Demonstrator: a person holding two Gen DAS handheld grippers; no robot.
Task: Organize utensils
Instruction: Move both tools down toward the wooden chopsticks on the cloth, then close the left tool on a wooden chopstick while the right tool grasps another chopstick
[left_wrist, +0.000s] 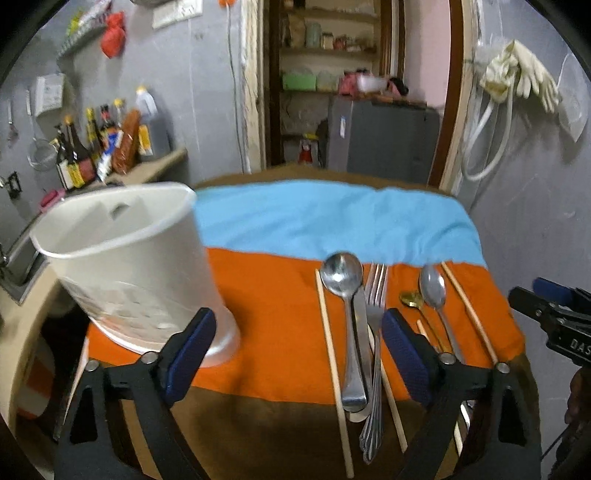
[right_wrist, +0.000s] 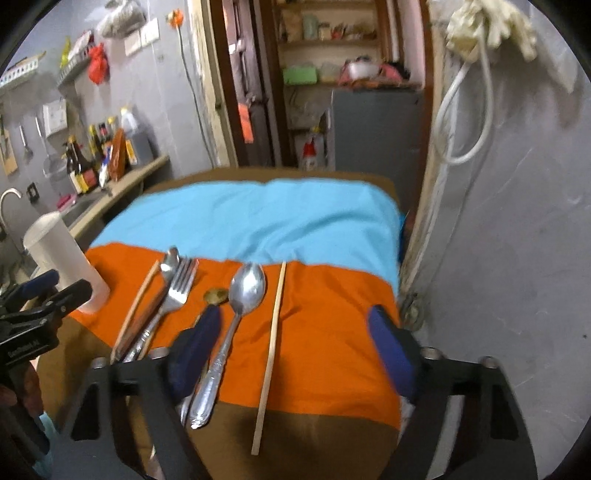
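- Left wrist view: the left gripper (left_wrist: 299, 354) hangs above the table with its jaws wide apart, nothing between them.
- Its left finger sits in front of the white holder (left_wrist: 133, 273), which stands upright on the orange cloth (left_wrist: 273, 317); contact between finger and holder can't be told.
- Right of centre the utensils lie side by side, pointing away from the camera: a big spoon (left_wrist: 345, 314) resting over a knife (left_wrist: 364, 347), with a fork (left_wrist: 375, 332) just beside them.
- A chopstick (left_wrist: 332, 365) lies to the left of that cluster, a second one (left_wrist: 469, 310) far right.
- Between them, a small spoon (left_wrist: 436, 295) and a gold spoon (left_wrist: 412, 299) lie close together, the gold one partly behind the right finger.
- A blue cloth (left_wrist: 332, 221) covers the far half of the table.
- The right gripper (left_wrist: 554, 314) pokes in at the right edge.
- Right wrist view: the right gripper (right_wrist: 295, 354) is also spread open and empty, low over the orange cloth (right_wrist: 332, 332).
- A spoon (right_wrist: 240, 306) and a chopstick (right_wrist: 271, 347) lie between its fingers, apart from each other.
- The gold spoon (right_wrist: 216, 295) peeks out above the left finger.
- Further left, the fork (right_wrist: 177, 291), another spoon (right_wrist: 170, 262) and a chopstick (right_wrist: 136, 302) lie bunched together.
- The holder (right_wrist: 62, 258) stands at the cloth's left edge, with the left gripper (right_wrist: 48, 295) in front of it.
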